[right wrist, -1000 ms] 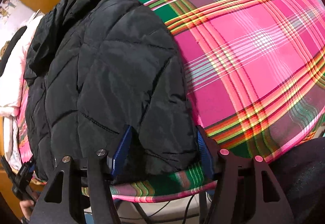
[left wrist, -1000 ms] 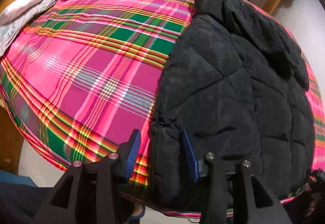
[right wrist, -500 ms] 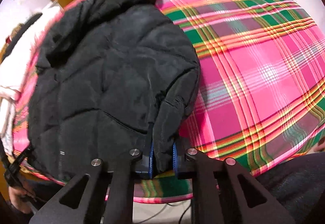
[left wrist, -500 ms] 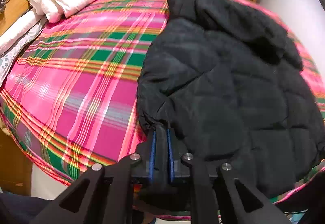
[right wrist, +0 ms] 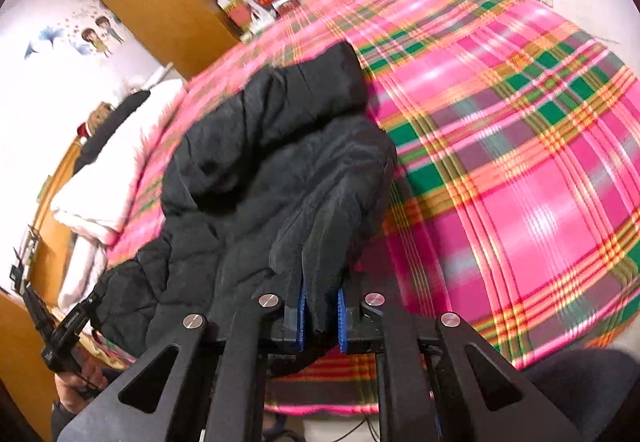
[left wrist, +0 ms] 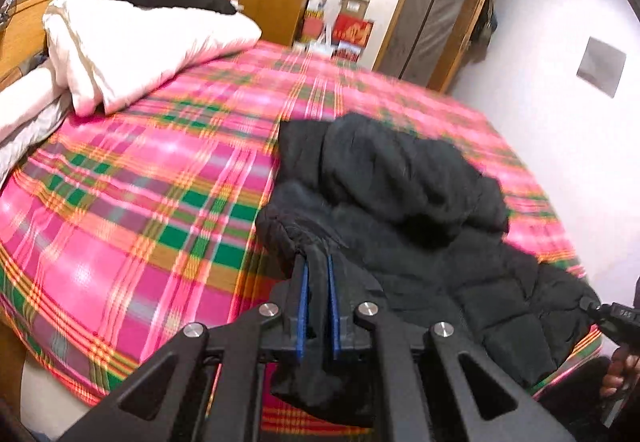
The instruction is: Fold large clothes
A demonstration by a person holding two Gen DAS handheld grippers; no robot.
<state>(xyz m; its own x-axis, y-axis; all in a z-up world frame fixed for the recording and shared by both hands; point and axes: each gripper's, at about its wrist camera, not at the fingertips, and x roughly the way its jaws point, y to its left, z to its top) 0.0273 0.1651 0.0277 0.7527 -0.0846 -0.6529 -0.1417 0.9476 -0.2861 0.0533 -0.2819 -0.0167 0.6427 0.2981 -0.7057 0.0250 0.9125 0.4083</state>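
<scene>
Both grippers, left [left wrist: 316,282] and right [right wrist: 320,294], having just closed, pinch black jacket [left wrist: 400,201] hem corners at bed [left wrist: 140,201] near edge; next fold toward collar.

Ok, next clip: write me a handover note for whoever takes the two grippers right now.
Left gripper: jaws have just closed, shut on the black jacket at its near hem corner.
Right gripper: the same, shut on the other near hem corner.
Jacket: near edge lifted off the plaid bedspread, collar end lying farther up the bed.
Done: both corners gripped and raised.
Left: carry the hem toward the collar, lay it down, finish the fold.
</scene>
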